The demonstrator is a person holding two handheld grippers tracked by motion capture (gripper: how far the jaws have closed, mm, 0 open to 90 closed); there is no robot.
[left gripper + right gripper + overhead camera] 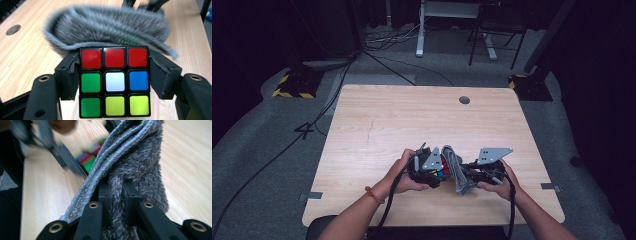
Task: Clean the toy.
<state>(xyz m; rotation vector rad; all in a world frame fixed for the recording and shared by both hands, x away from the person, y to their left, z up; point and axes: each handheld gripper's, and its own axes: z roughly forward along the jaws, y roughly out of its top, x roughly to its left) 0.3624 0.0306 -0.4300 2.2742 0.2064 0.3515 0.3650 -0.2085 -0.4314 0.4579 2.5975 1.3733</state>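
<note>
Cube (115, 82) faces show in left gripper view.

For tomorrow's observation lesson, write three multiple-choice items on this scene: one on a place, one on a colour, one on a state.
1. Where is the puzzle cube?
A. Between the left gripper's jaws
B. By the table's round hole
C. On the floor

2. What colour is the top row of the cube face towards the left gripper's camera?
A. Blue
B. Red
C. Orange

3. What is the right gripper doing?
A. Standing open
B. Shut on the grey fuzzy cloth
C. Shut on a pen

Answers: 1 A, pads press its sides; 2 B, three red squares; 3 B, pile squeezed between jaws.
</note>
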